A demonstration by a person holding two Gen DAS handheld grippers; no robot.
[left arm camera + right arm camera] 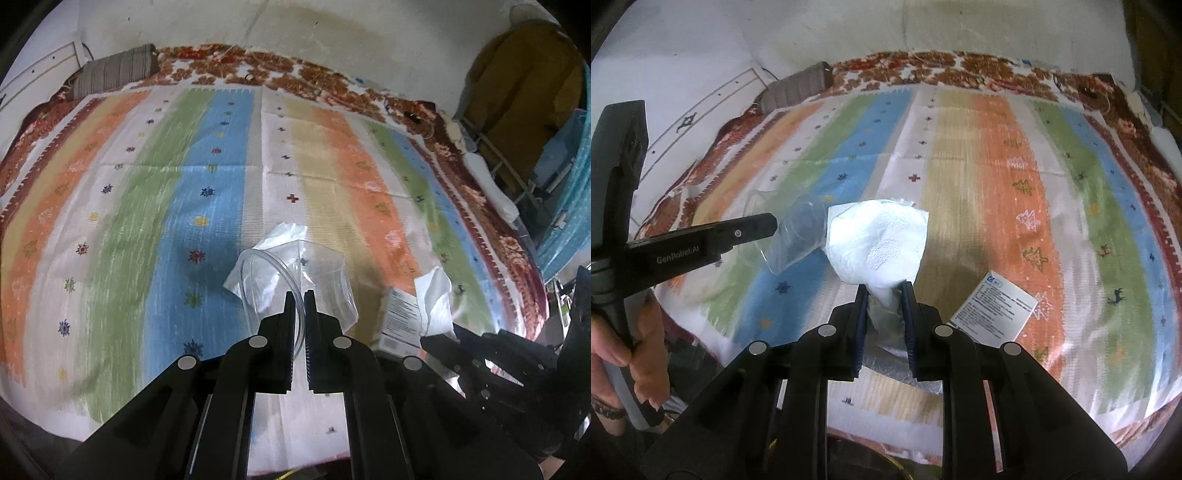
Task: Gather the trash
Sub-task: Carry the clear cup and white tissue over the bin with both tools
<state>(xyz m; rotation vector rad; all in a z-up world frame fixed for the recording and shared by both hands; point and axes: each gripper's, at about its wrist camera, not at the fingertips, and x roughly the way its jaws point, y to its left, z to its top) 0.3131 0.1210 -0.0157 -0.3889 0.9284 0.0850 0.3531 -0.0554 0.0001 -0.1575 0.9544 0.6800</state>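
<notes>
Left gripper [300, 295]: jaws pinched on clear plastic cup [295, 280] rim. Right gripper [885, 290]: jaws clamp white tissue [879, 240] w/ plastic wrap; small box [993, 314] near right, over striped bedspread [997, 155].

A clear plastic cup [295, 280] hangs tilted above the bed. A crumpled white tissue [879, 243] is lifted. A small printed box [993, 310] lies flat.

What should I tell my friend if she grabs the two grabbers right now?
Left gripper: shut on the rim of the clear plastic cup, lifted over the striped bedspread.
Right gripper: shut on the white tissue bunched with a clear wrapper, also lifted.
Small printed box: beside the right gripper; whether it lies on the bedspread is unclear.
Done: cup and tissue picked up.
Left: drop both wherever trash goes (no bin in view), then deal with the box.
</notes>
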